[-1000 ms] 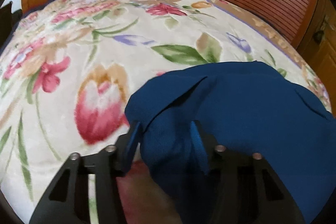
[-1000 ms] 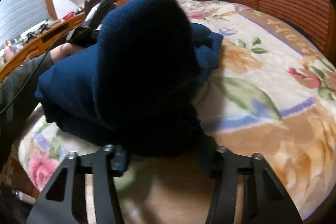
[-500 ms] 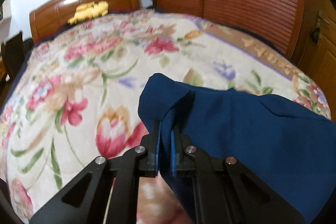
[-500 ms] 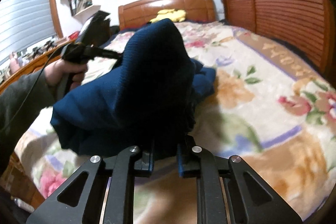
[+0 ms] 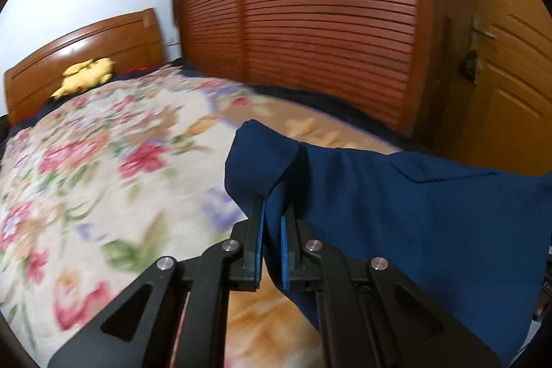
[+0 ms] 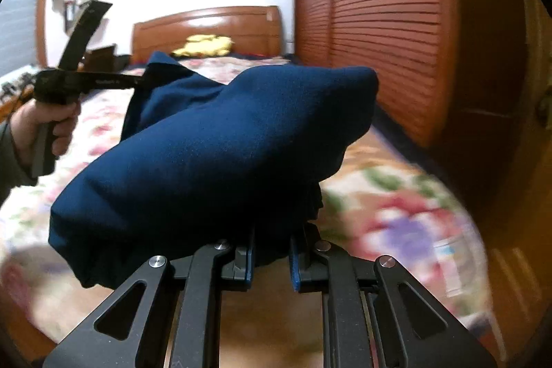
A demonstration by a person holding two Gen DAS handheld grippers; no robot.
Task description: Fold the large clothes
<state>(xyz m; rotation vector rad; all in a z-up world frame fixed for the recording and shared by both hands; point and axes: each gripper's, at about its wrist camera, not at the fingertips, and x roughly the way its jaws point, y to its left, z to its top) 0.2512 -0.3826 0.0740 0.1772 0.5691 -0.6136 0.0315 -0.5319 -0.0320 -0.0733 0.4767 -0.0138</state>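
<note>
Your bed (image 5: 103,181), covered by a floral blanket (image 5: 145,161), fills most of both views, and every item below is placed against it. The louvred wooden wardrobe doors (image 5: 310,33) stand along the bed's far side; the wooden headboard (image 5: 86,47) closes its far end, with a yellow plush toy (image 5: 86,76) lying on the bed just in front of that headboard. The dark blue garment (image 6: 214,147) is lifted clear above the bed near its foot, strung between your two tools and sagging in a bunched fold at the middle. Your left gripper (image 5: 272,244) has its fingers (image 5: 257,240) closed tight on an upper edge of the garment, cloth pinched between the blue pads, the corner flopping over the tips. In the right wrist view your left hand (image 6: 51,123) is seen gripping that tool's handle above the bed's near side. Your right gripper (image 6: 272,250) has its fingers (image 6: 248,259) clamped on a thicker bunch of the same garment, a narrow gap between the pads filled with cloth. The blanket is motion-blurred in both views.
</note>
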